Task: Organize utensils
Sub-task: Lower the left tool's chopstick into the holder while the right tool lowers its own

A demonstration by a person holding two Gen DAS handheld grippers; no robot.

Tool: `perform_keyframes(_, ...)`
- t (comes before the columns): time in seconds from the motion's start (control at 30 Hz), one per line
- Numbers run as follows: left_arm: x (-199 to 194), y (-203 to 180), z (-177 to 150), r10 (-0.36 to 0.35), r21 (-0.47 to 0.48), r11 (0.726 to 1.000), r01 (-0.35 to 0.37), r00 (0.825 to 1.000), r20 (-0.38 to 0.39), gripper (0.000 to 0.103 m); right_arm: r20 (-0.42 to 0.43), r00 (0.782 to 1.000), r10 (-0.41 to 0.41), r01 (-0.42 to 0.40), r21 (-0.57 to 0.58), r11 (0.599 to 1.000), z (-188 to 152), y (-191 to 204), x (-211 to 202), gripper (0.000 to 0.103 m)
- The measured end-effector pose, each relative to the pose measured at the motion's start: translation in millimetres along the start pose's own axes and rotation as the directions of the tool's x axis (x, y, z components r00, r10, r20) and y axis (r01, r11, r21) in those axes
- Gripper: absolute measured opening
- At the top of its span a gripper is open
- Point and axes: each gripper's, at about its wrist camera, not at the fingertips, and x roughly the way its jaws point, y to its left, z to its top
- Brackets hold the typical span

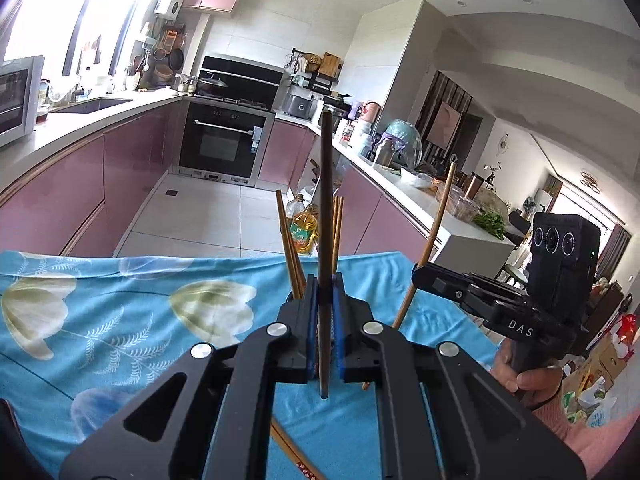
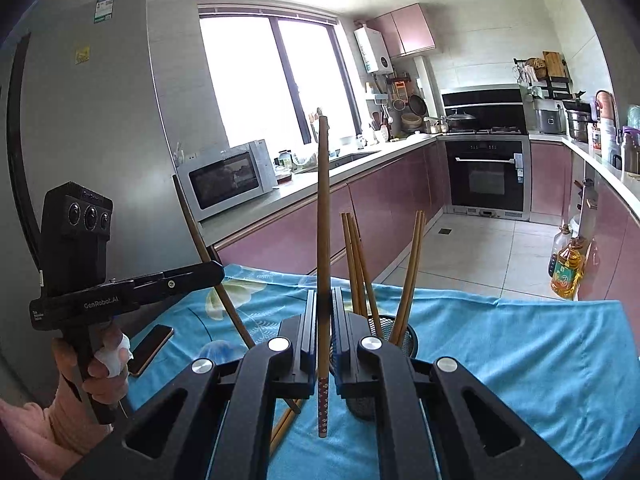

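Each of our grippers is clamping one chopstick upright.

We are pinching a dark chopstick [image 1: 325, 216] in the left gripper [image 1: 324, 320] and a patterned-end chopstick [image 2: 323, 240] in the right gripper [image 2: 323, 332], above the mesh holder [image 2: 404, 336] on the blue cloth [image 2: 500, 344].

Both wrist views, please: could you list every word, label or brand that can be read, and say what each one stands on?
"DAS": on the right gripper, on its black body, seen from the left wrist.
"GenRobot.AI": on the left gripper, on its side.
Fridge stickers: too small to read.
Oil bottle label: blurred.
Oven door sticker and the small white label at the left gripper's rear: unreadable.
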Motion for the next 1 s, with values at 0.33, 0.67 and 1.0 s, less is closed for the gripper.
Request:
perform_keyframes(0.33, 10.5, -24.0, 38.5, 0.025, 0.054, 0.998, -0.028, 0.998, 0.059, 0.008, 0.049, 0.999, -0.022, 0.023, -0.018, 1.0, 27.7, -5.7, 5.6, 0.006)
perform_keyframes(0.67, 35.7, -43.4, 46.7, 0.068, 0.105, 0.992, -0.071, 0.997, 0.039, 0.008, 0.032, 0.998, -0.047, 0.047, 0.006, 0.999, 31.8, -19.5, 30.8, 0.006)
perform_keyframes(1.0, 67.4, -35.5, 33.0, 0.108, 0.13, 0.986, -0.103, 0.993, -0.038, 0.008, -0.027, 0.998, -0.064, 0.065, 0.031, 0.997, 17.8, -25.4, 52.1, 0.006)
